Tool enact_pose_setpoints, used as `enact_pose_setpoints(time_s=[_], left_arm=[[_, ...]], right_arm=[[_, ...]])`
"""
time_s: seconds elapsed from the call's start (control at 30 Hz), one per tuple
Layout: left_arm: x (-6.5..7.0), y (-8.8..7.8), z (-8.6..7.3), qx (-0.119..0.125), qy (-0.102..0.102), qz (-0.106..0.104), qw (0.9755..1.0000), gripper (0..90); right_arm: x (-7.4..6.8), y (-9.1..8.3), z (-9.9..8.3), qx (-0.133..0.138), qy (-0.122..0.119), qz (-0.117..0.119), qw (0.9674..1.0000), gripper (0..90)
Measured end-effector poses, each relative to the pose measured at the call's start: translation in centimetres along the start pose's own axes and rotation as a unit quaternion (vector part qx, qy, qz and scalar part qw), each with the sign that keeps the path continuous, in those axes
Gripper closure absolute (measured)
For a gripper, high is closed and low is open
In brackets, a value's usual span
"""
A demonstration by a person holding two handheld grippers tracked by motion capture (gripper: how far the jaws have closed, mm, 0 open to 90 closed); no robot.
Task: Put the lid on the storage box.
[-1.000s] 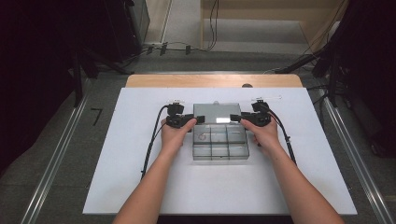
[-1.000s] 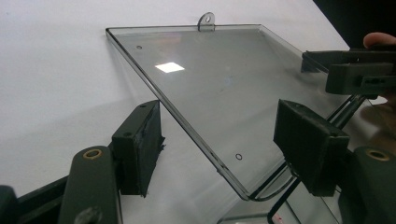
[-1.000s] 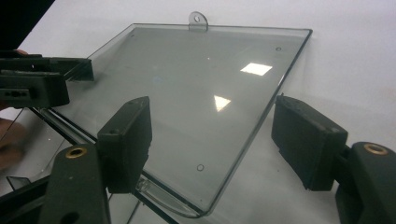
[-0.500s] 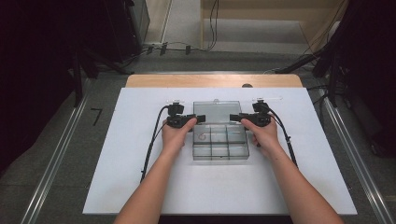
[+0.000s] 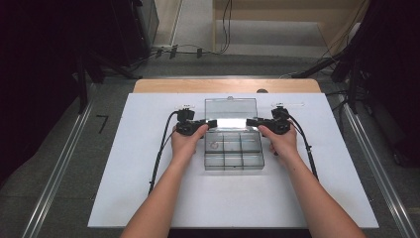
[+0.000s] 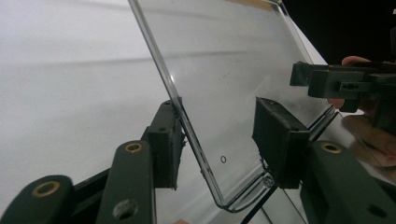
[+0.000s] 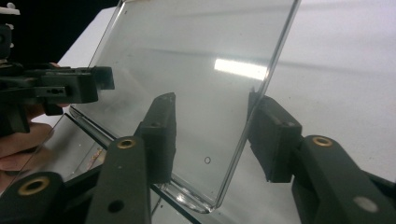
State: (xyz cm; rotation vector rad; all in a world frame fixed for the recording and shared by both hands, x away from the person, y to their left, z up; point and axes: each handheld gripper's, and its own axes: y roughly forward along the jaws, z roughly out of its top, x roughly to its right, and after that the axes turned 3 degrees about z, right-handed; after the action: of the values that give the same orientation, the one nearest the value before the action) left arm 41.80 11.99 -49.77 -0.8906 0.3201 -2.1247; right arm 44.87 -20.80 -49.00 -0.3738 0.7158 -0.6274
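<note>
Two claws closing, not yet gripping: left claw (image 6: 219,135) | right claw (image 7: 212,135) | lid (image 5: 231,106) edges between | white table (image 5: 124,198) around

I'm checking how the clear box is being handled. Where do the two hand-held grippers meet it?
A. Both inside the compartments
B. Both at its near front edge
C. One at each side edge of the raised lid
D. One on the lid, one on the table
C: the left hand-held gripper and right hand-held gripper each straddle a side edge of the tilted-up clear lid.
</note>
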Motion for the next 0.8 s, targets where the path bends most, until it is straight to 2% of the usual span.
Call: enact_pose_setpoints(time_s=[0.17,0.37,0.53,0.73,0.8], left_arm=[[0.2,-0.5,0.1,0.013,0.006,-0.001,0.9999,59.3],[0.2,-1.0,0.2,0.022,0.007,-0.012,0.9997,65.0],[0.3,-1.6,0.4,0.023,0.020,-0.021,0.9993,70.7],[0.5,-1.7,0.5,0.020,0.032,-0.021,0.9991,69.0],[0.7,-1.7,0.8,0.025,0.034,-0.013,0.9990,63.0]], right_arm=[[0.1,-0.7,0.0,0.014,-0.012,0.013,0.9997,59.8],[-0.3,-1.2,0.0,0.022,-0.036,0.010,0.9990,63.7],[-0.5,-1.7,-0.3,0.036,-0.057,0.015,0.9976,69.3],[-0.7,-2.1,-0.5,0.044,-0.076,0.015,0.9960,70.7],[-0.7,-2.2,-0.7,0.048,-0.083,0.016,0.9952,71.0]])
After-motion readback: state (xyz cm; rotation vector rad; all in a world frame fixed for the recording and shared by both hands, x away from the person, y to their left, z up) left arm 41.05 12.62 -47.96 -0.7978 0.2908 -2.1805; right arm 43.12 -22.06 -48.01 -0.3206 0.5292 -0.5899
